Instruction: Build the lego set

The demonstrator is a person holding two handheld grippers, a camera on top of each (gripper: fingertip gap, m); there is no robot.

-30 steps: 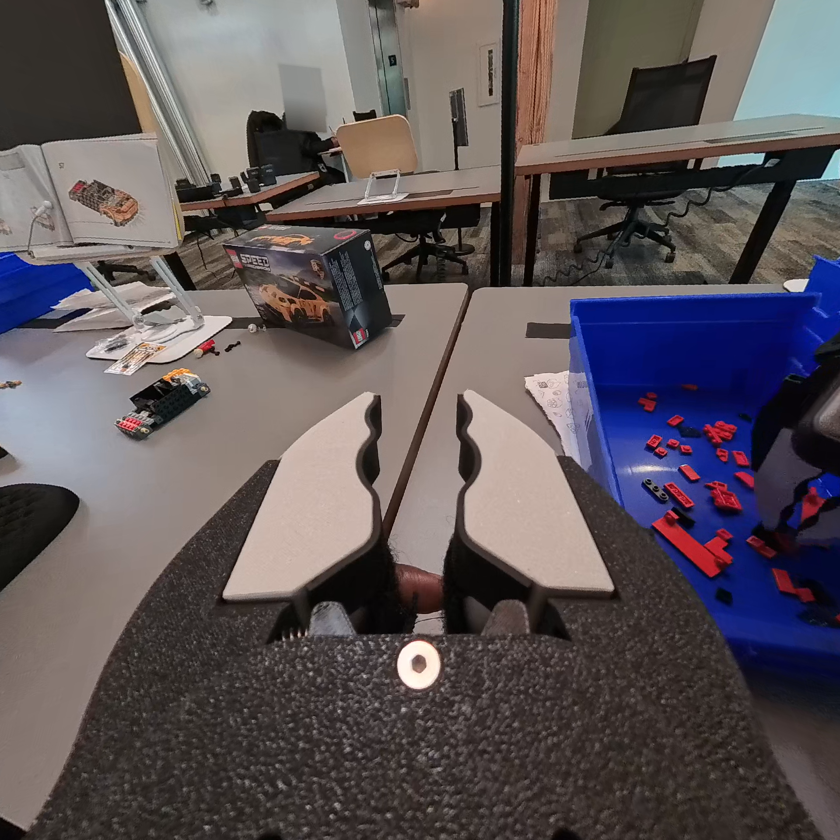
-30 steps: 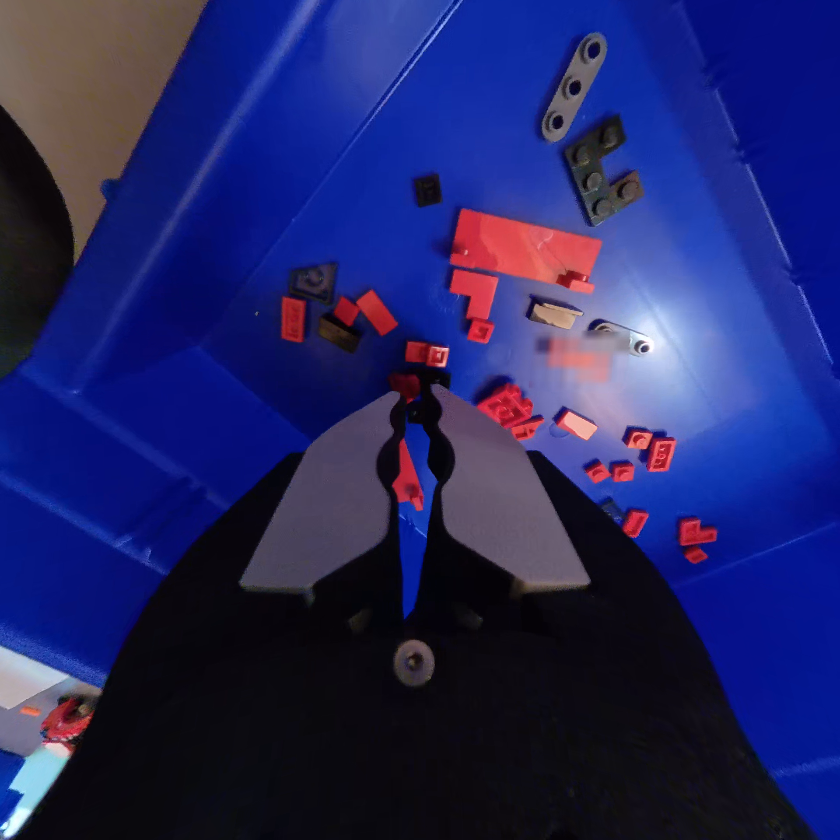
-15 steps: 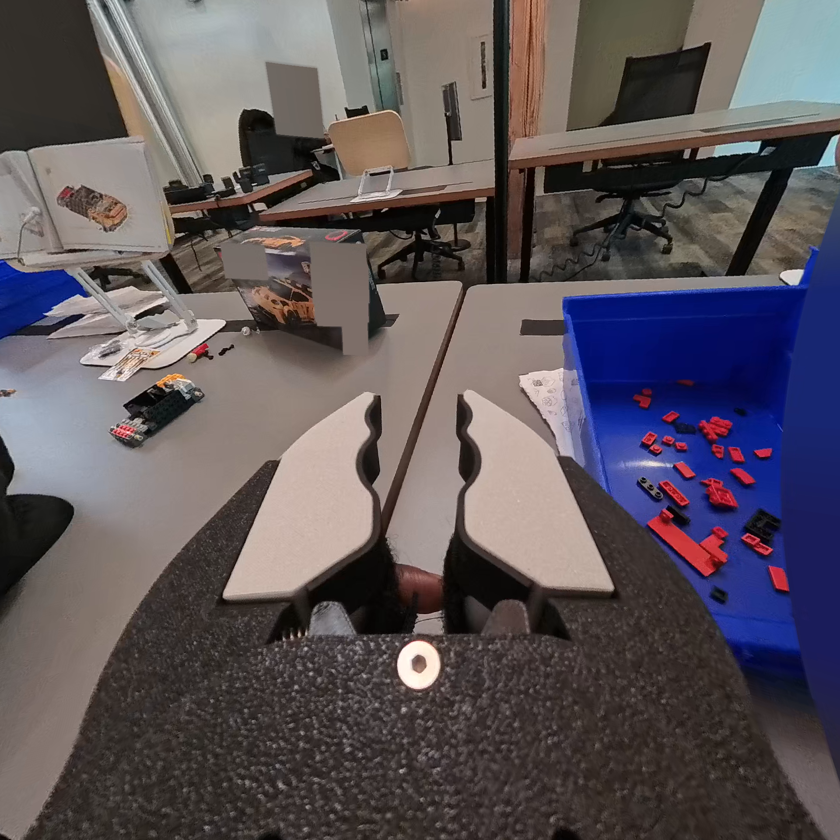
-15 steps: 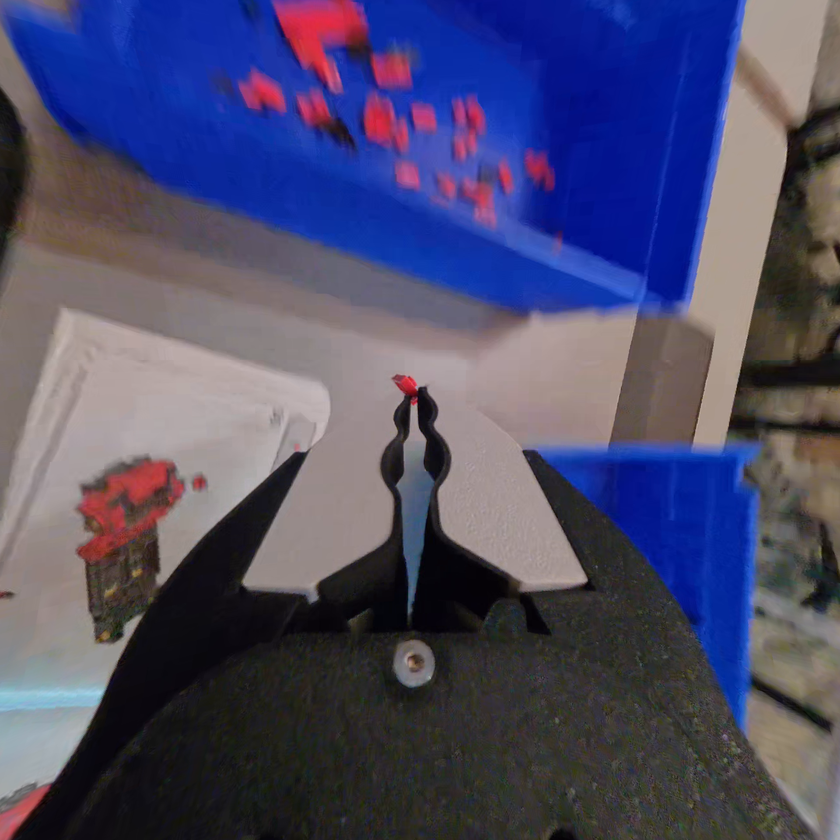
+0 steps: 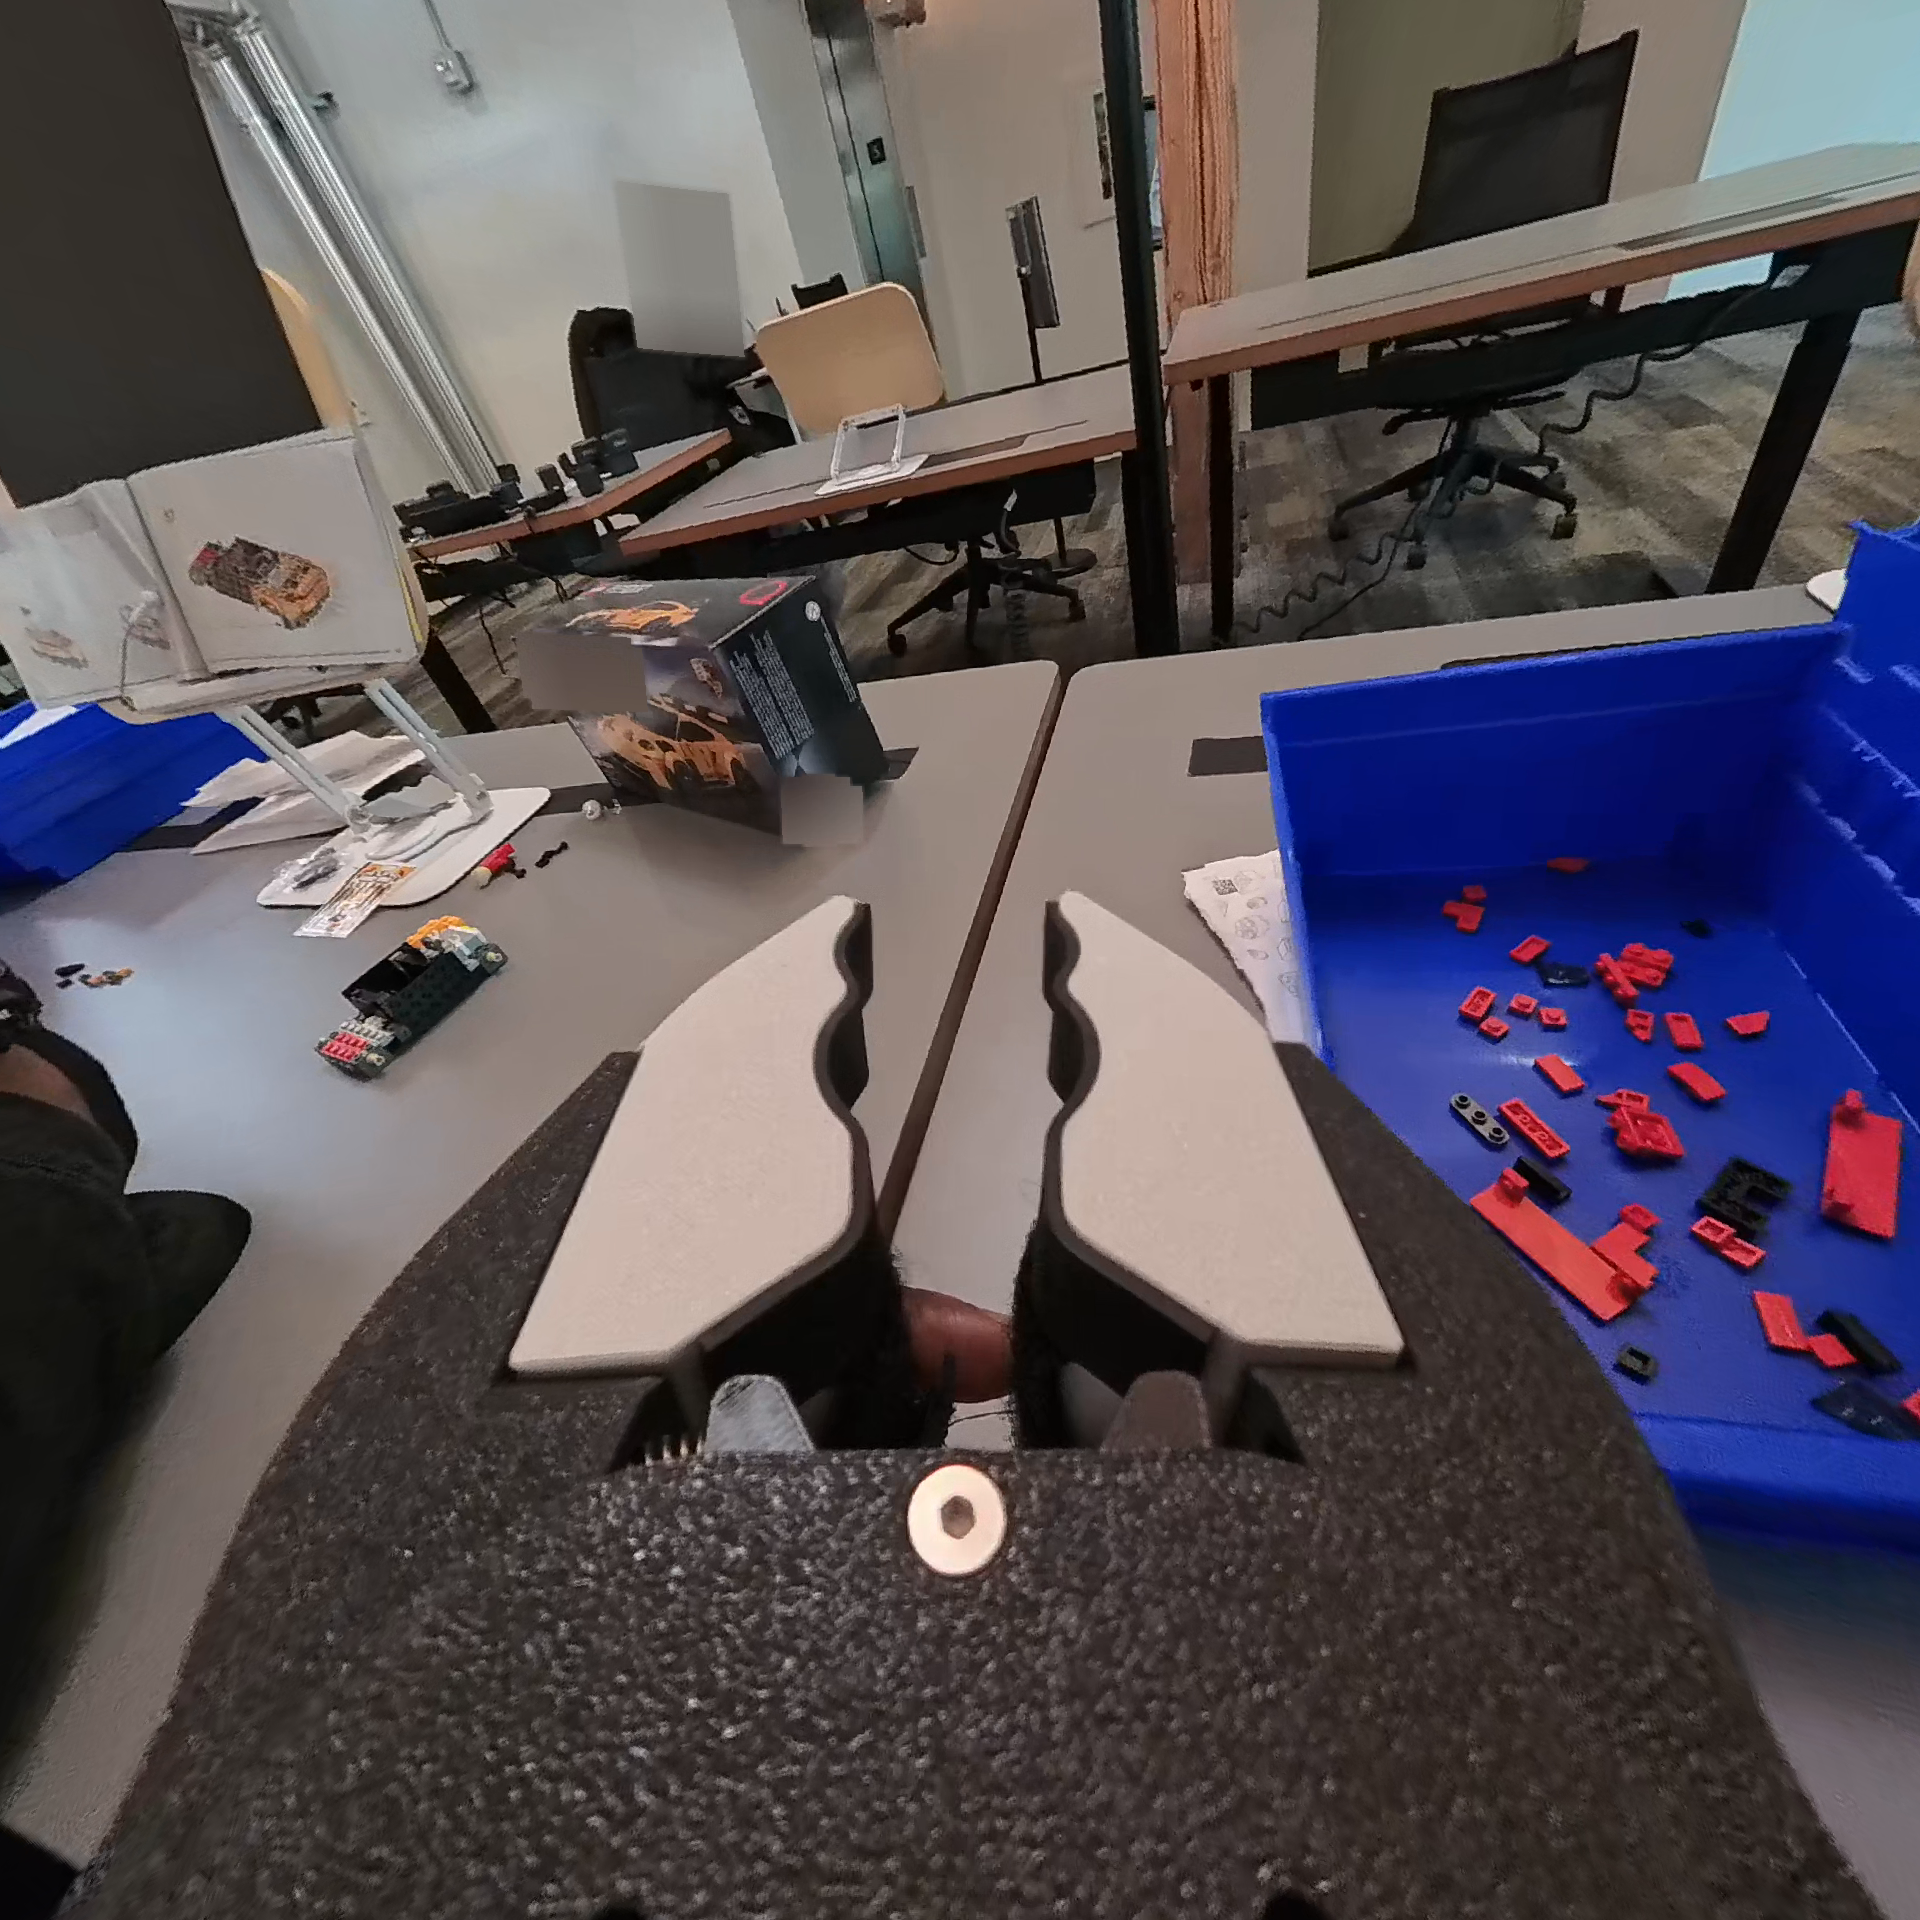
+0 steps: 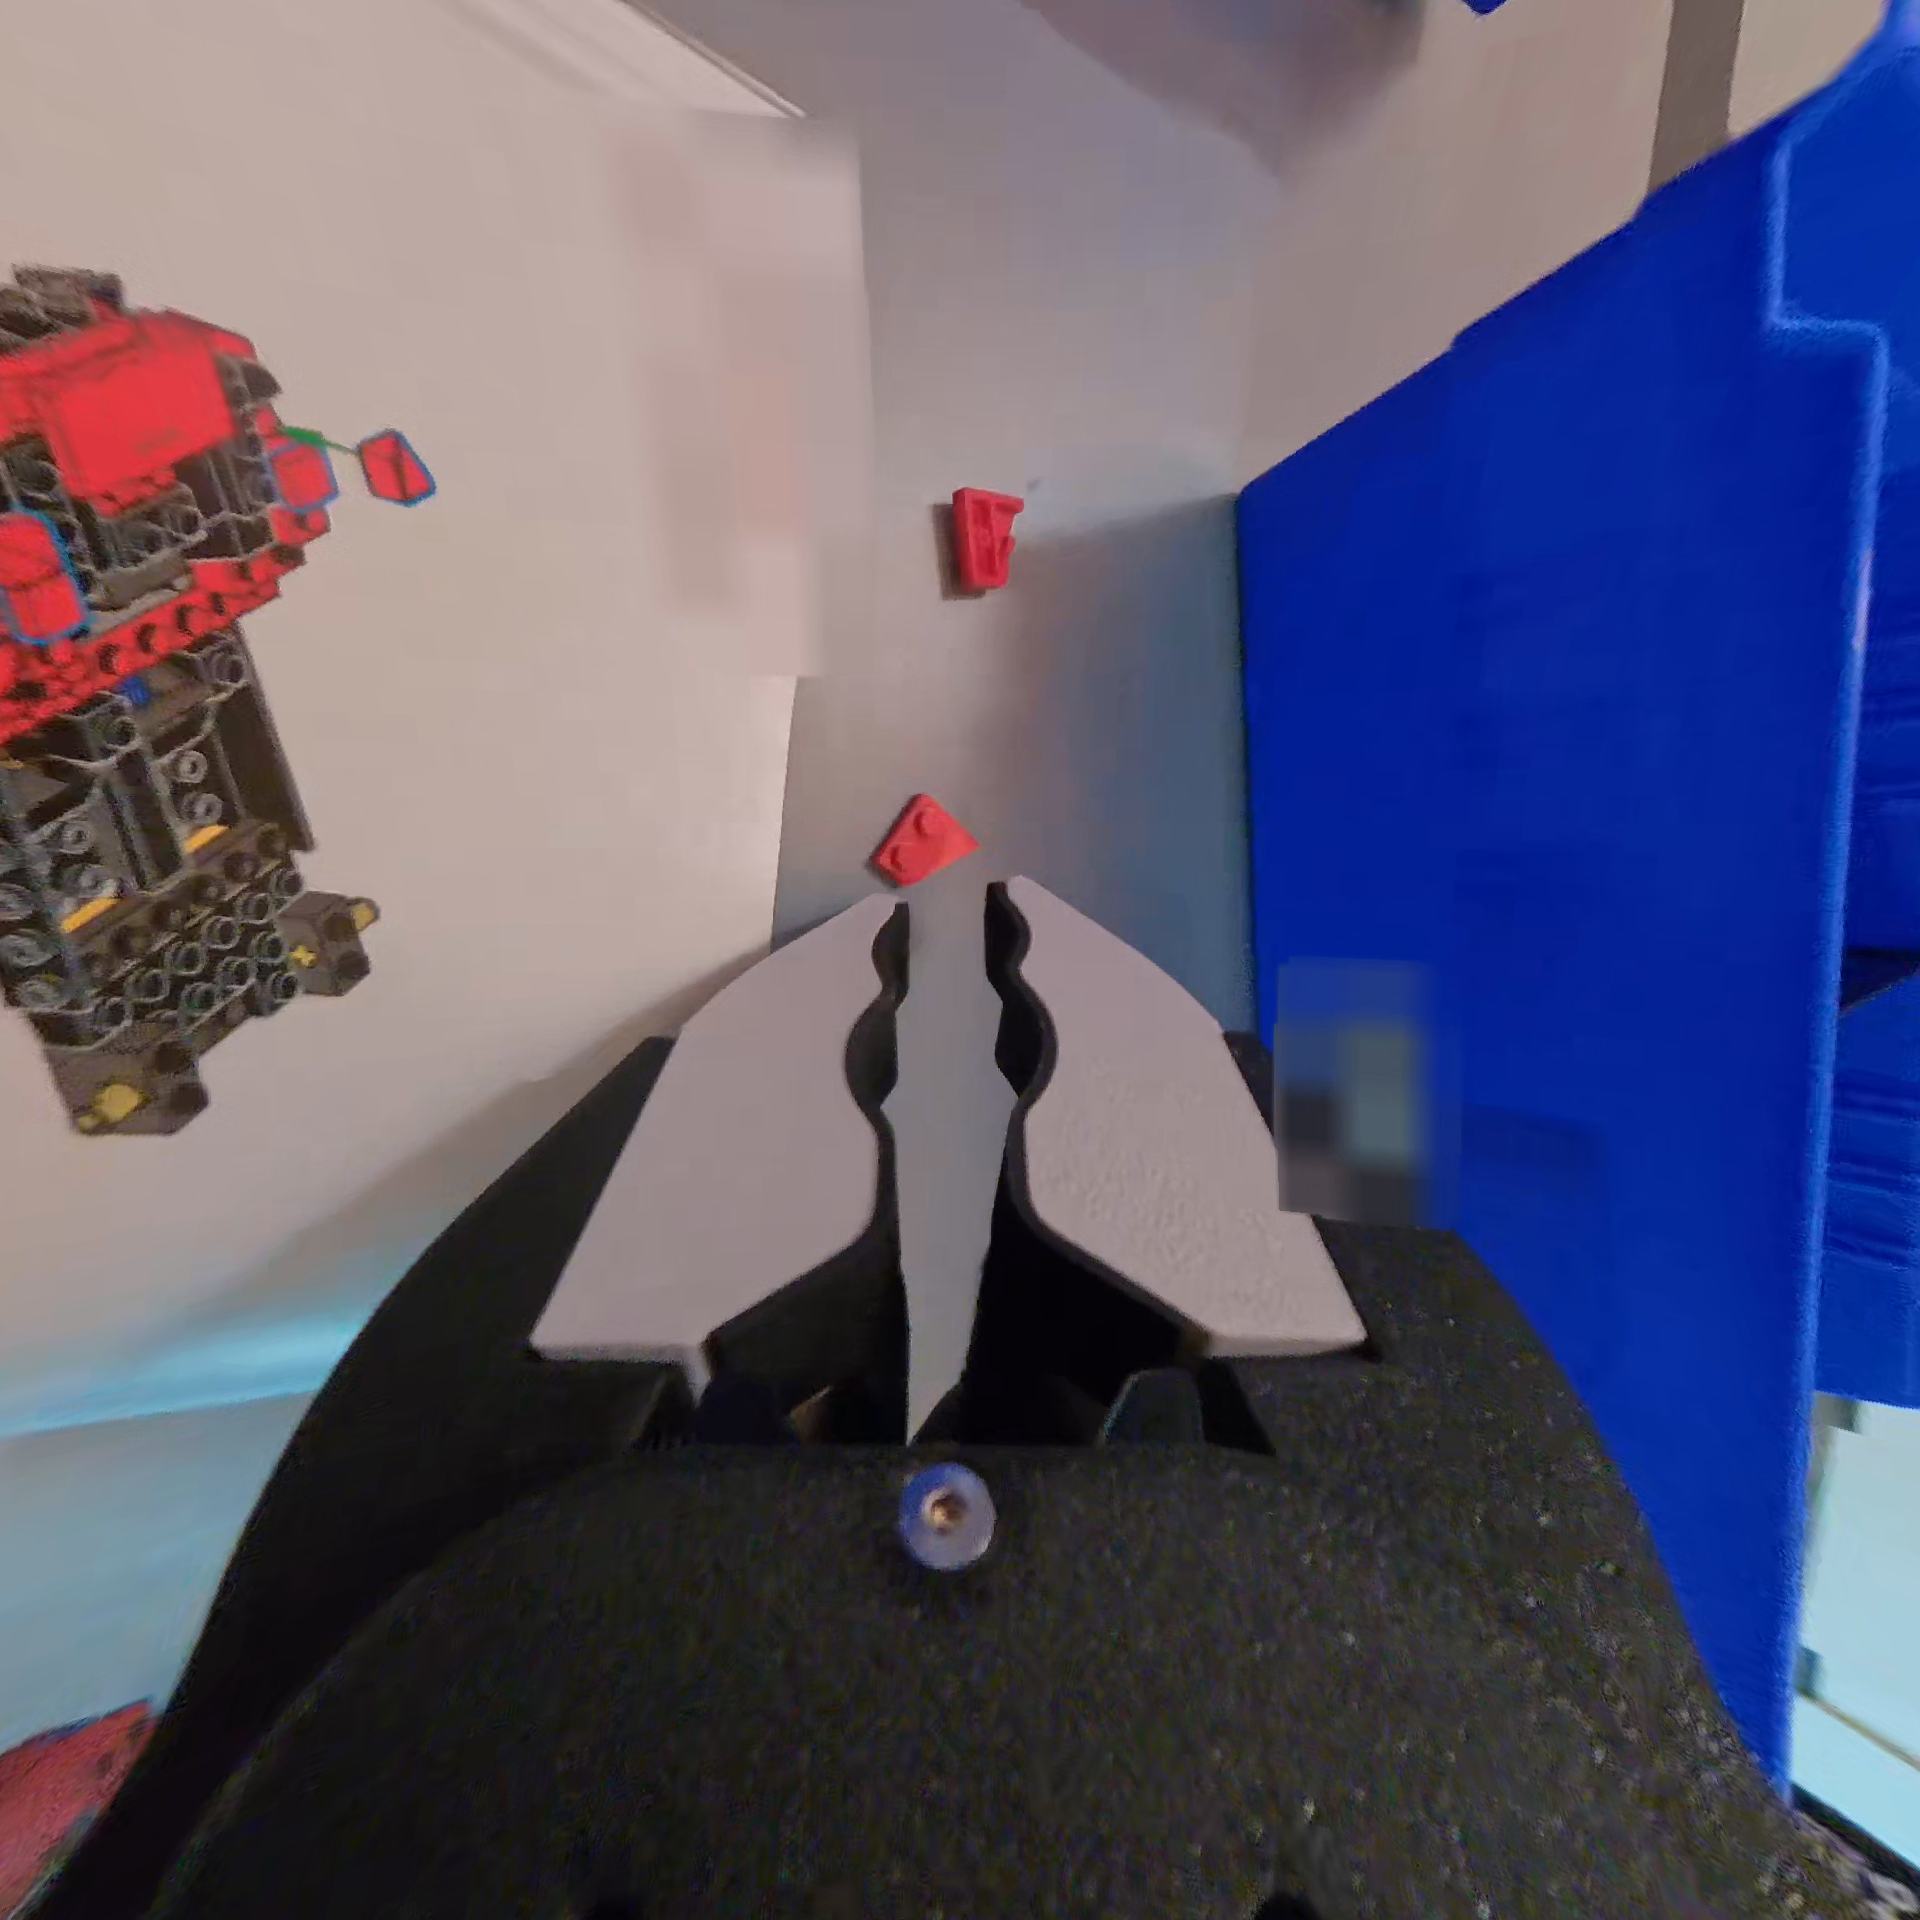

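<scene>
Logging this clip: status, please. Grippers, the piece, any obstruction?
Left gripper open, empty. Right gripper open, small red piece lying just beyond its tips. Second red piece farther ahead. Blue bin close on right.

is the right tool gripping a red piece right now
No, the right tool is open, and the small red piece lies on the table just beyond its tips, not between them.

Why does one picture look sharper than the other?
Left wrist view: crisp and daylit, the blue bin clear, straight lines bowed by the wide lens. Right wrist view: motion-smeared, the printed page and bin wall soft, a red piece fairly sharp.
</scene>
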